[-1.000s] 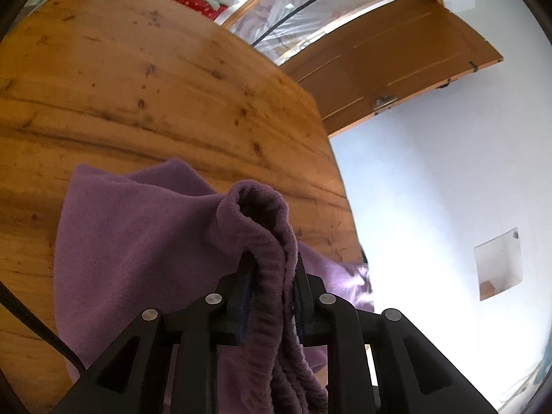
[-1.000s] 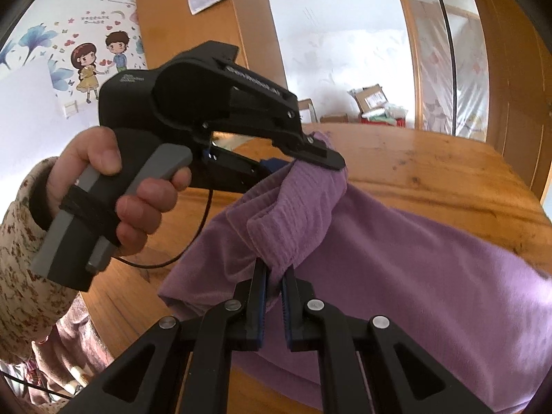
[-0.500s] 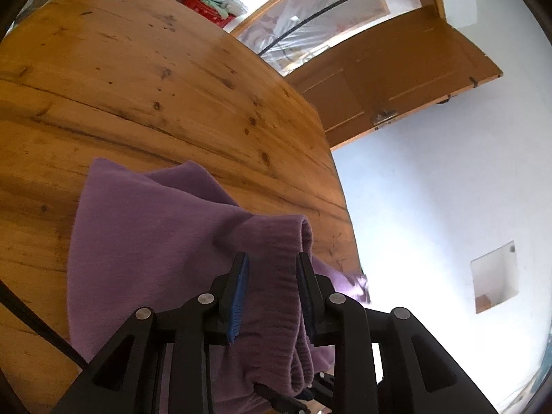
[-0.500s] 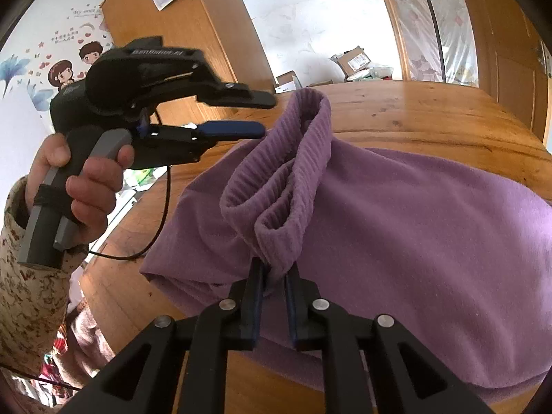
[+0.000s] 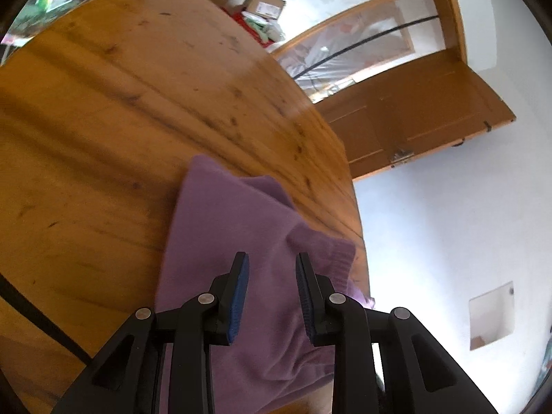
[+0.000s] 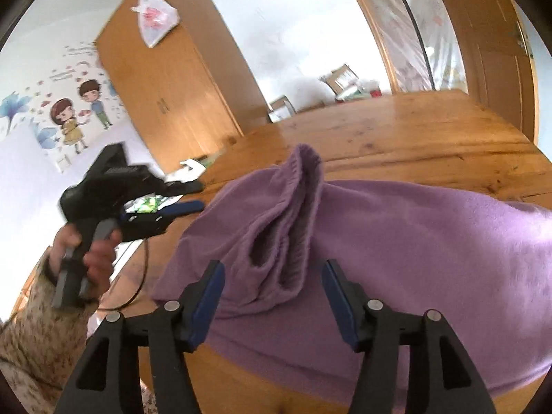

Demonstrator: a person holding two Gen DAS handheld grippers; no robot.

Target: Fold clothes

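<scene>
Both my grippers, left [image 5: 270,276] & right [image 6: 272,286], jaws spread, nothing pinched. Purple sweater [image 6: 396,241] lies on wooden table [image 5: 103,103], ribbed hem [image 6: 303,186] bunched up. Mid-fold I reckon; next needs a fresh hem grip

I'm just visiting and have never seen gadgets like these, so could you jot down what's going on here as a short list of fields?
garment: purple sweater, lying on the table, ribbed hem bunched up in a ridge
surface: wooden table
left gripper: open, above the sweater, holding nothing
right gripper: open, jaws either side of the bunched hem, not gripping it
person: hand holding the left gripper's handle, patterned sleeve
background: wooden wardrobe, cartoon wall stickers, cardboard boxes
</scene>
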